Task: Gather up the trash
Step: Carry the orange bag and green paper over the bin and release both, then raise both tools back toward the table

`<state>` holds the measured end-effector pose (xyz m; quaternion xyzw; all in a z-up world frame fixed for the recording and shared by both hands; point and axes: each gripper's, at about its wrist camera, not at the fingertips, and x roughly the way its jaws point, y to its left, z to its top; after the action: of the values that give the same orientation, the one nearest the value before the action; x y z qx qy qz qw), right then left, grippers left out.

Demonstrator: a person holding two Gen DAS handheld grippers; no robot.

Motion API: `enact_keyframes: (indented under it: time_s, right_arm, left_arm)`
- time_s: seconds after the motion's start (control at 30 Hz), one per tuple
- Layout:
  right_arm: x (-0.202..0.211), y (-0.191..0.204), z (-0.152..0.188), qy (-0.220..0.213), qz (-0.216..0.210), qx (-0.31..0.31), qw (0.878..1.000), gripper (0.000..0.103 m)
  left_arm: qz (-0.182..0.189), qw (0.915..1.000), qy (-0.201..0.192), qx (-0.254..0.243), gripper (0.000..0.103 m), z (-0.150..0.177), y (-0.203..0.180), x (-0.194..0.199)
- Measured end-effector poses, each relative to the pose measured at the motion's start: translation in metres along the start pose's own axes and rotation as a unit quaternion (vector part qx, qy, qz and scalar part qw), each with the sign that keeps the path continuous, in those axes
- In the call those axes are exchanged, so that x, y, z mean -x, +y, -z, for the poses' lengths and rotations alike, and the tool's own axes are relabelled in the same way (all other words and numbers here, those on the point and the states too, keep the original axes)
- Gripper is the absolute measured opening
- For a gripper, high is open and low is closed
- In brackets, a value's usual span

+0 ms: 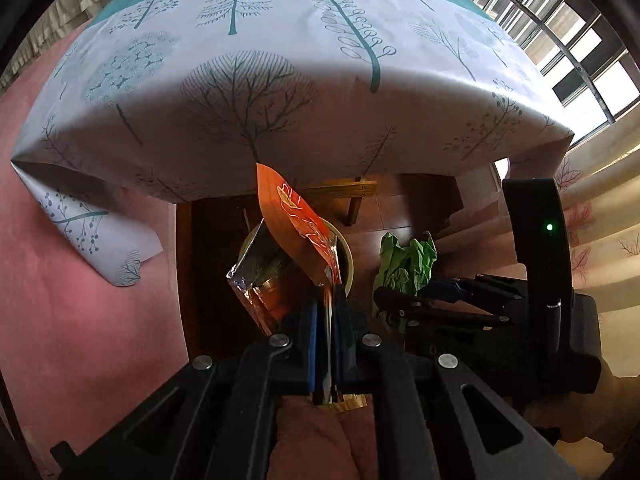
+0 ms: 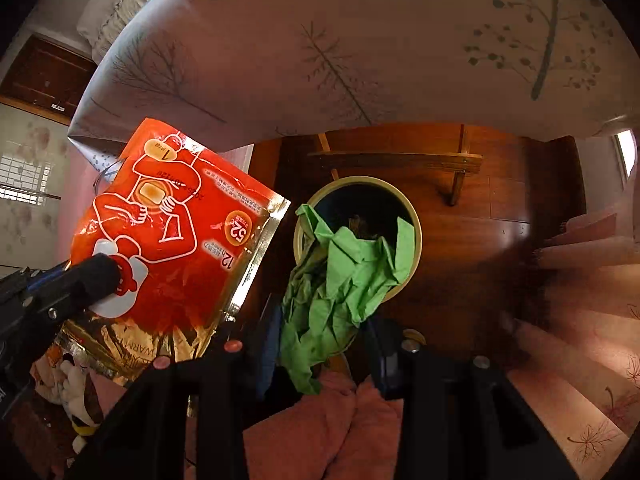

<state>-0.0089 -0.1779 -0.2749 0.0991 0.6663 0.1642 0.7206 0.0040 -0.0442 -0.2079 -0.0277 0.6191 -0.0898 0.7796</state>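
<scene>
My left gripper [image 1: 328, 304] is shut on an orange and gold foil packet [image 1: 296, 220], which stands up from the jaws over a round bin with a pale yellow rim [image 1: 347, 256] on the floor. The right wrist view shows the packet [image 2: 172, 232] at the left with a left fingertip [image 2: 100, 276] across it. My right gripper [image 2: 320, 332] is shut on a crumpled green paper [image 2: 340, 276], which hangs over the near edge of the bin [image 2: 416, 224]. The bin is dark inside with some scraps at the bottom. The left wrist view shows the green paper [image 1: 406, 264] to the right of the bin.
A table under a white cloth with a tree print [image 1: 280, 80] overhangs the bin from behind. A wooden brace [image 2: 400, 158] runs under it above the brown wooden floor [image 2: 480, 240]. A pink surface [image 1: 80, 280] lies to the left, curtains [image 1: 600, 240] to the right, and a stuffed toy [image 2: 80, 392] sits low at the left.
</scene>
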Motion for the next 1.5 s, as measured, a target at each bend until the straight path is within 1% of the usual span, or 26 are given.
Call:
enact_keyframes:
  time_s: [0.07,0.17,0.27,0.4,0.47,0.5,0.53,0.57,0.63,0.67,0.7,0.73,0.77,0.8,0.87,1.03,1.13,1.33,1.4,1.5]
  right_arm:
    - [-0.024,-0.006,-0.002,0.000,0.004,-0.007,1.000,0.038]
    - [-0.063,-0.016,-0.007,0.001,0.016,-0.011,1.000,0.038]
    - [-0.105,-0.028,-0.008,0.002,0.023,-0.020,1.000,0.038]
    - [-0.160,-0.045,-0.008,0.007,0.031,-0.026,0.999,0.038]
    - [-0.182,-0.051,-0.008,0.011,0.030,-0.033,0.999,0.039]
    - [-0.191,-0.053,-0.007,0.013,0.029,-0.036,0.999,0.039]
    - [-0.198,-0.055,-0.008,0.014,0.027,-0.039,0.999,0.039]
    - [-0.206,-0.057,-0.008,0.015,0.027,-0.046,0.998,0.042]
    - [-0.216,-0.063,-0.011,0.018,0.023,-0.069,0.997,0.043]
    - [-0.218,-0.066,-0.011,0.018,0.019,-0.080,0.996,0.047]
    - [-0.220,-0.067,-0.012,0.017,0.017,-0.088,0.996,0.053]
    - [-0.220,-0.068,-0.013,0.013,0.016,-0.093,0.995,0.057]
    - [-0.222,-0.069,-0.014,0.009,0.014,-0.094,0.995,0.064]
    - [-0.221,-0.067,-0.014,0.007,0.013,-0.092,0.996,0.068]
    - [-0.217,-0.063,-0.016,0.001,0.019,-0.088,0.996,0.068]
    - [-0.192,-0.048,-0.019,-0.006,0.023,-0.079,0.997,0.069]
    - [-0.166,-0.033,-0.020,-0.011,0.021,-0.071,0.997,0.069]
    - [-0.096,0.001,-0.012,-0.022,0.005,-0.062,0.998,0.069]
    - [-0.072,0.013,-0.009,-0.025,0.000,-0.056,0.998,0.069]
    - [-0.032,0.032,-0.005,-0.034,-0.006,-0.047,0.998,0.069]
  left_arm:
    - [-0.004,1.0000,-0.002,-0.005,0.004,0.007,0.006,-0.032]
    - [-0.014,0.9999,0.006,-0.005,0.004,0.016,0.017,-0.089]
    - [-0.002,0.9999,0.010,0.009,0.005,0.019,0.030,-0.140]
    - [0.005,0.9998,0.004,0.017,0.008,0.019,0.044,-0.195]
    - [-0.002,0.9997,0.011,0.020,0.017,0.019,0.048,-0.219]
    - [-0.004,0.9996,0.014,0.023,0.025,0.020,0.051,-0.228]
    - [-0.009,0.9995,0.018,0.026,0.031,0.019,0.055,-0.235]
    - [-0.017,0.9992,0.023,0.029,0.035,0.018,0.059,-0.242]
    - [-0.026,0.9986,0.030,0.036,0.061,0.018,0.069,-0.249]
    - [-0.026,0.9983,0.032,0.042,0.068,0.018,0.075,-0.250]
    - [-0.024,0.9980,0.035,0.047,0.077,0.019,0.082,-0.251]
    - [-0.024,0.9975,0.040,0.052,0.081,0.020,0.085,-0.252]
    - [-0.027,0.9970,0.047,0.055,0.082,0.023,0.093,-0.253]
    - [-0.030,0.9965,0.055,0.055,0.082,0.024,0.095,-0.252]
    - [-0.037,0.9960,0.060,0.055,0.082,0.023,0.103,-0.247]
    - [-0.043,0.9962,0.052,0.055,0.082,0.026,0.105,-0.217]
    - [-0.040,0.9964,0.039,0.063,0.082,0.023,0.103,-0.182]
    - [-0.019,0.9962,0.014,0.083,0.082,0.013,0.094,-0.096]
    - [-0.012,0.9970,0.002,0.076,0.082,0.007,0.089,-0.065]
    - [-0.020,0.9982,-0.025,0.050,0.082,0.000,0.078,-0.015]
